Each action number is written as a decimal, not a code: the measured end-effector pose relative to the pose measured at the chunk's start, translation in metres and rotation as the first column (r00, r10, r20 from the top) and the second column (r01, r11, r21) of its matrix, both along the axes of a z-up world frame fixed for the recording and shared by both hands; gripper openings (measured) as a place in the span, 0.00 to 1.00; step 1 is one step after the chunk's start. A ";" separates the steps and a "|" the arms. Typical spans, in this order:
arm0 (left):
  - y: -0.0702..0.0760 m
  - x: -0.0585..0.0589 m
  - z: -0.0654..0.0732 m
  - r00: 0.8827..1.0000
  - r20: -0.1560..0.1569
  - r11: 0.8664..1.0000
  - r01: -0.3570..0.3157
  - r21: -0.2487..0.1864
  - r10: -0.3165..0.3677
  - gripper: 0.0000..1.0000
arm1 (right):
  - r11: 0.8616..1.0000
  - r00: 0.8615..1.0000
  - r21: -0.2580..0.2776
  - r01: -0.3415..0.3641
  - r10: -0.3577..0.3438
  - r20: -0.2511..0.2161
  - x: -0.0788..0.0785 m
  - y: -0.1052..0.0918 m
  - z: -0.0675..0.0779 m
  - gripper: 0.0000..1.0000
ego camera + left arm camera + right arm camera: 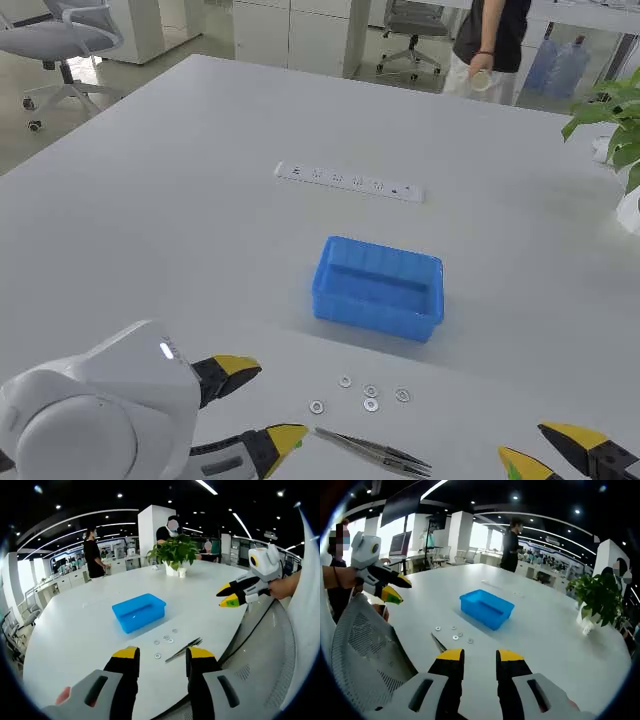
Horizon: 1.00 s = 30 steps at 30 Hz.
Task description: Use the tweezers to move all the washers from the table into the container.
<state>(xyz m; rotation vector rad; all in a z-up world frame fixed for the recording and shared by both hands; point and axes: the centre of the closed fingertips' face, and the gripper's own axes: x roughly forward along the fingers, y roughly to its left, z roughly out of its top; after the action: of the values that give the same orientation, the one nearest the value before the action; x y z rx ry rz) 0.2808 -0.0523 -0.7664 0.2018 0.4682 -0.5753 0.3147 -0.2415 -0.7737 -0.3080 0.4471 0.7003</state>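
Observation:
Several small metal washers lie loose on the white table, just in front of the blue container, which sits with its inside bare. Silver tweezers rest on the table nearer to me than the washers. My left gripper hovers open at the lower left, a short way left of the tweezers. My right gripper is open at the lower right. In the left gripper view my left gripper points toward the washers, tweezers and container. The right gripper view shows my right gripper, washers and container.
A white power strip lies beyond the container. A potted plant stands at the table's right edge. A person stands past the far edge, near office chairs. A mesh chair back sits close to me.

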 end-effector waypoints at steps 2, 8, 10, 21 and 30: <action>-0.001 -0.001 0.000 1.000 0.000 1.000 0.001 0.001 -0.001 0.41 | 1.000 1.000 0.000 0.001 -0.001 0.000 0.000 0.000 0.000 0.26; 0.000 -0.003 0.000 1.000 -0.002 1.000 -0.005 0.001 0.005 0.41 | 1.000 1.000 0.008 0.000 0.000 -0.006 0.001 0.001 0.000 0.26; 0.001 -0.003 -0.001 1.000 -0.004 1.000 -0.011 -0.004 0.011 0.40 | 1.000 1.000 0.007 -0.002 0.002 -0.005 0.001 0.002 0.000 0.26; -0.001 -0.005 -0.002 1.000 -0.008 1.000 -0.003 -0.002 0.003 0.40 | 1.000 1.000 0.015 0.000 0.000 -0.006 -0.001 0.001 0.000 0.26; 0.001 -0.004 -0.002 1.000 -0.012 1.000 -0.006 -0.002 0.006 0.40 | 1.000 1.000 0.016 0.001 -0.001 -0.005 0.000 0.002 0.000 0.26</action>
<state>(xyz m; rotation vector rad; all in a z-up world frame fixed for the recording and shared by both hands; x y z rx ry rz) 0.2767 -0.0516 -0.7684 0.1951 0.4793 -0.5714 0.3147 -0.2397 -0.7738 -0.2906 0.4460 0.7039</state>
